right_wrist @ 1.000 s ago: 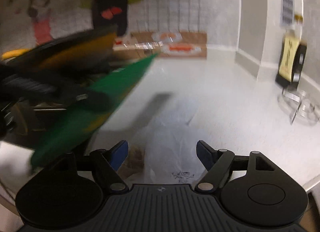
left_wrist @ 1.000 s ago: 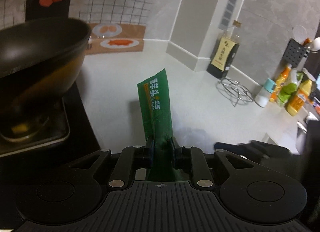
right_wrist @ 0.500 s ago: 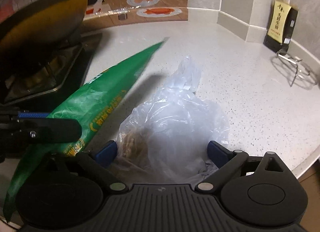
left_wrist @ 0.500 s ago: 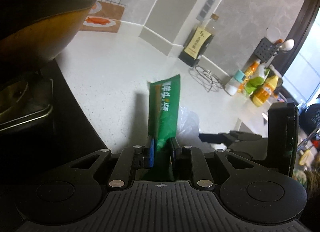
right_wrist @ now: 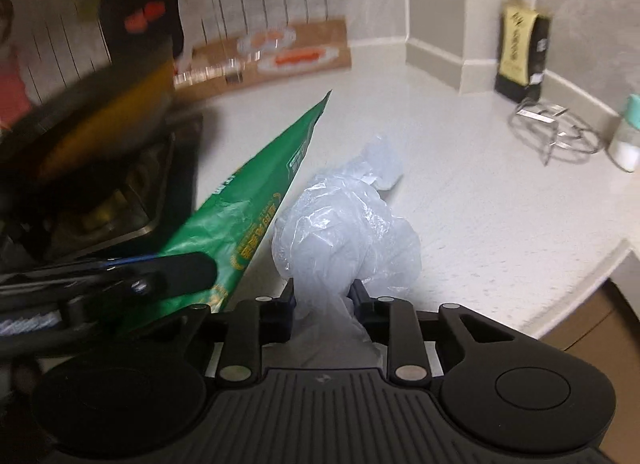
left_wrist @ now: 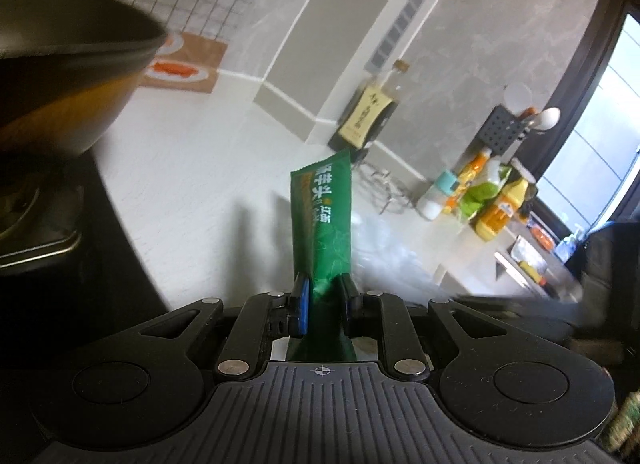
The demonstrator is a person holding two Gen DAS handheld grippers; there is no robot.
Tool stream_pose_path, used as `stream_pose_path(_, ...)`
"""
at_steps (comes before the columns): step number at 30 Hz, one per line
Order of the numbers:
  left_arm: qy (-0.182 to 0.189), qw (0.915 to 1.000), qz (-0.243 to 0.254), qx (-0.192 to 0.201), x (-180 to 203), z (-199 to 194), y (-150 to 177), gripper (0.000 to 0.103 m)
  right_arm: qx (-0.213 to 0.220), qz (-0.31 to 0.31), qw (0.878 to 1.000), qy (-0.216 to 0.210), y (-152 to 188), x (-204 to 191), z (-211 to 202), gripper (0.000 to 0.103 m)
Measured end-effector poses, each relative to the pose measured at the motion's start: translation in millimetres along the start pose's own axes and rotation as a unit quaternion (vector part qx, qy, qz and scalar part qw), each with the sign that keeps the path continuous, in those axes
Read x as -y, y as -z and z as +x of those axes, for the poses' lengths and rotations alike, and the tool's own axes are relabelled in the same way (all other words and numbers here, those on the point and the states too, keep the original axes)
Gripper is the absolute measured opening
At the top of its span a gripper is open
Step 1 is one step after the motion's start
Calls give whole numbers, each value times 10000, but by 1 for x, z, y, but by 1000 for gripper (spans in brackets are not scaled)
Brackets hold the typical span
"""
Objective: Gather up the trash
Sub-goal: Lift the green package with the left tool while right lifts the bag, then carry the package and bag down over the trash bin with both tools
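Right wrist: crumpled clear plastic bag (right_wrist: 344, 232), green wrapper (right_wrist: 256, 199).

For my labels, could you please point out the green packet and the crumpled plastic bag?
green packet (left_wrist: 322, 219), left wrist view, printed front.
crumpled plastic bag (right_wrist: 344, 232), right wrist view, crinkled middle.

A pale speckled counter (right_wrist: 460, 199) is curving along a grey wall. A dark sauce bottle (right_wrist: 522, 51) and a wire trivet (right_wrist: 554, 131) are standing near its back edge, a white jar (right_wrist: 626, 135) just beside them, and a black hob (right_wrist: 120, 199) is occupying its left end.
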State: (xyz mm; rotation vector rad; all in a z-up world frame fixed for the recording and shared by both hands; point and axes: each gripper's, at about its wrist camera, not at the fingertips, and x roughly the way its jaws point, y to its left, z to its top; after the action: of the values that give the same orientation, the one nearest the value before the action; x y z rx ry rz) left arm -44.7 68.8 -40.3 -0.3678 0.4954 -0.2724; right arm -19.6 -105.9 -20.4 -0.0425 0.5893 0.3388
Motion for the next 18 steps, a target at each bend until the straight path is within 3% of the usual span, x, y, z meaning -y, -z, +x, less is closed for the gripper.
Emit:
stream_pose_path(5,236,9994,235,-32,55,0,10,19,460,407,9981,-51,27,35,-69,24)
stream_pose_path(10,407,9978,334,-413,106,5,41,19,753,757,9936,377,86,82,-137,24)
stream_pose_path(13,538,9948,360,-789,136,16,69,19,774,866,9901,792,129,109,-170,24)
stream_pose_path(18,576,9823,338,-1749,171,64,136,19,653,1410,9789,1328,200,161,-207,24)
